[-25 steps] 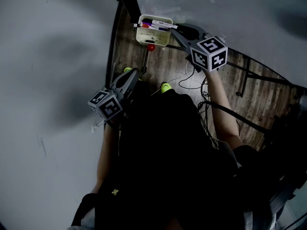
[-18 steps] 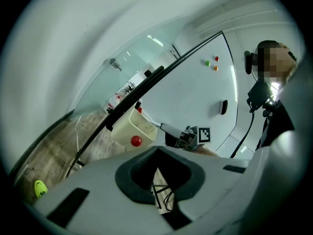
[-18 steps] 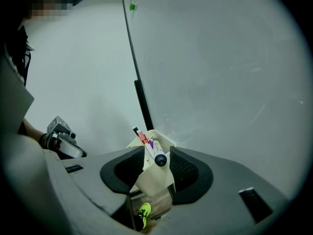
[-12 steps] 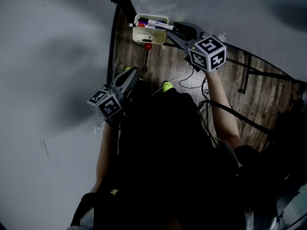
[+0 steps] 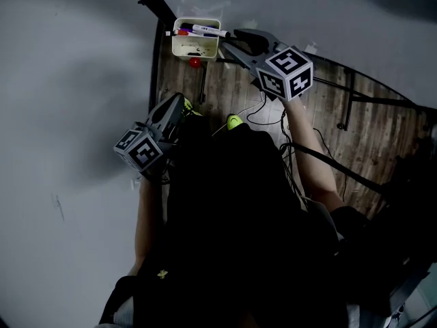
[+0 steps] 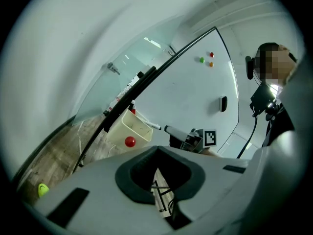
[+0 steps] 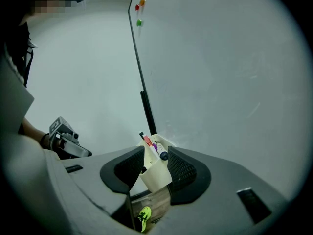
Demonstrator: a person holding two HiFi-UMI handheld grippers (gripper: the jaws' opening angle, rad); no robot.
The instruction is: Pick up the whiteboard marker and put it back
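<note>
- While low down and well off to the left of the cream box (image 5: 186, 46): left claw (image 5: 180, 102), shut tight, nothing in it.
- Stuck on the near side of the box: small red ball (image 5: 195, 62).
- Lying across the top of the box, next to other pens: whiteboard marker (image 5: 208, 30), white with a dark end.
- Just to the right of the box, pointing at it: right claw (image 5: 229, 42), wide apart, nothing pinched.

Right gripper (image 5: 231, 39), upper centre of head view: right arm (image 5: 311, 156) stretched forward, fingers (image 7: 183, 173) apart, gripping nothing. Left gripper (image 5: 179, 102), left of centre, kept close to the body on the bent left arm (image 5: 145, 217); its fingertips meet, empty.
</note>
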